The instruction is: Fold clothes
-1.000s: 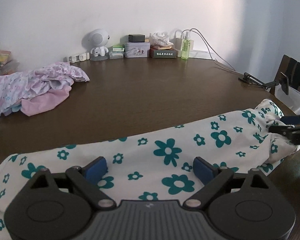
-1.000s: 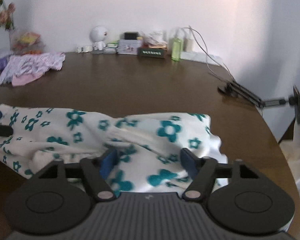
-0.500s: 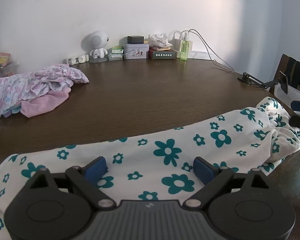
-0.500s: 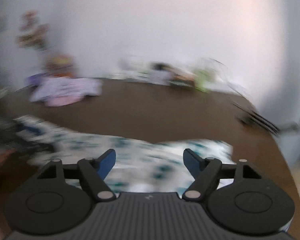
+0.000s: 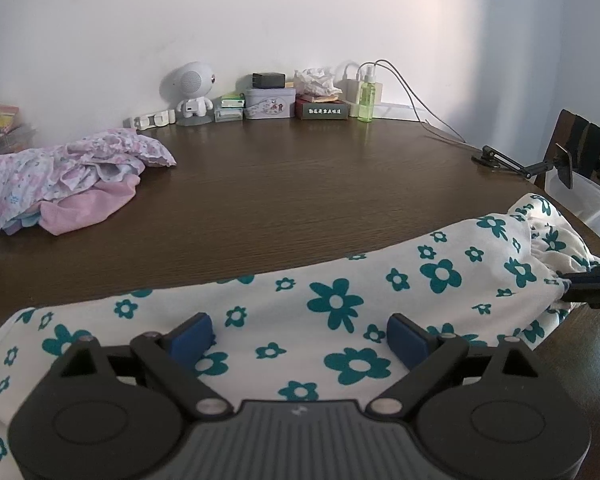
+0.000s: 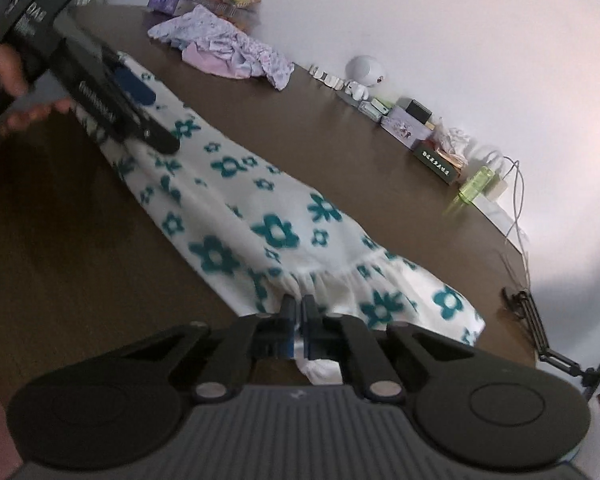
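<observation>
White garment with teal flower print lies stretched in a long band across the near part of the dark wood desk. Looks folded lengthwise into a narrow strip. One end has a gathered, ruffled hem; that end sits toward the desk's right edge.

Right claw: fingers together, pinching the fabric at the gathered seam; a bit of white cloth bunches up between and below the fingers. The right wrist view is tilted and slightly blurred.

Left claw: blue pads wide apart, hovering over the other end of the strip, fabric under the gap. Can't tell if the pads touch the cloth; nothing clamped. A hand holds that tool, seen in the right wrist view.

Second pile of clothes (pink plus lilac floral, crumpled) sits at the far left of the desk, well apart from the flowered piece.

Containers along the back wall: a decorated tin, lid shut, with a small black box on top; a dark box with white lettering with crumpled paper stacked on it; a green clear bottle, upright, just beside that box. Contents of the tin and boxes not visible.
</observation>
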{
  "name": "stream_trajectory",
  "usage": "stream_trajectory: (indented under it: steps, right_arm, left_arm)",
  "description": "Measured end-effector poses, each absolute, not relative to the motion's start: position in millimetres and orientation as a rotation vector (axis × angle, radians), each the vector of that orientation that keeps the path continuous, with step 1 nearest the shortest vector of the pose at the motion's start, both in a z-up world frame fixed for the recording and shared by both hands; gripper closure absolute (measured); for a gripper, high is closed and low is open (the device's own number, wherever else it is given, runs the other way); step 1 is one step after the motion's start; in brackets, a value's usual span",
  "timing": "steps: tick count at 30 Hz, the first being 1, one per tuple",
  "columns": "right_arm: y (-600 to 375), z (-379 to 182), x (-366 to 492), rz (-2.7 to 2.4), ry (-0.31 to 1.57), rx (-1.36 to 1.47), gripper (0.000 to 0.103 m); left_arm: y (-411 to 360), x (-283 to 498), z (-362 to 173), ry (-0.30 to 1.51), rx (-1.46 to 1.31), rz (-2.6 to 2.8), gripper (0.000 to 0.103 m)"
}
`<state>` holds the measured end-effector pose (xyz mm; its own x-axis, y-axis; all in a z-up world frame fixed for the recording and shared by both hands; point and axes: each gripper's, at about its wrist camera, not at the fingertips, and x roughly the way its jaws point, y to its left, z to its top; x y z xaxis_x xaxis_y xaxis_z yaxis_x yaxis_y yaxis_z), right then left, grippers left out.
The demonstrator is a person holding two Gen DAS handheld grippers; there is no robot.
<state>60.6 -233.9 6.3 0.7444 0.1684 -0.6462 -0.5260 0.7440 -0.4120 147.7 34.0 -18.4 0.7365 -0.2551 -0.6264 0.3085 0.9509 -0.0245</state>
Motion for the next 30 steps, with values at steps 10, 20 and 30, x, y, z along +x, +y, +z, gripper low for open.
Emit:
stream_trajectory:
  steps: [10,20,30]
  right_arm:
    - [-254,28,50,0.438,0.584,-0.430,0.056]
    - [-199,-1,67,0.397,0.567,-0.725,0.074]
    - [-202,-24,57,0.303,0.581,-1.185,0.096]
  left_arm:
    - [34,146,-18,0.675,0.081,-0.315,0.009]
    - [33,147,-18,0.678,0.086,-0.313,0.009]
    - [37,146,-18,0.677,0.086,-0.331,0.008]
